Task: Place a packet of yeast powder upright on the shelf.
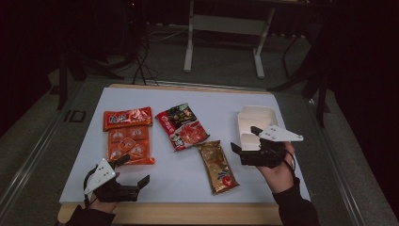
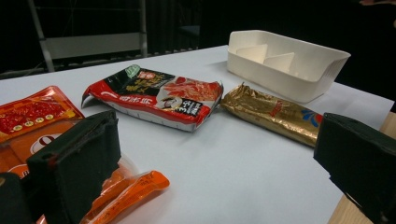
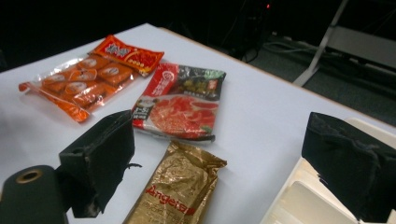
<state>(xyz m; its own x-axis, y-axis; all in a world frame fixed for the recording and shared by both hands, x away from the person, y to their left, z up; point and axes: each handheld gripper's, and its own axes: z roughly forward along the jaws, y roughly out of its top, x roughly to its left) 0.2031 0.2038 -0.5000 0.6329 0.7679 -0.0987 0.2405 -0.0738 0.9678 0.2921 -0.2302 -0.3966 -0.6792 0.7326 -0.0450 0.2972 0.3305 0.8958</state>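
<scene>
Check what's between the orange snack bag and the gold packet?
The red-and-black packet lies between the orange snack bag and the gold packet, touching the latter, in the high view.

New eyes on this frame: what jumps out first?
Three bright snack packs on the white table: an orange pack at the left, a red-and-black pack in the middle, and a gold pack nearer the person. A white tray sits at the right, with the right hand-held gripper open at its near edge. The left hand-held gripper is open at the near left.
</scene>
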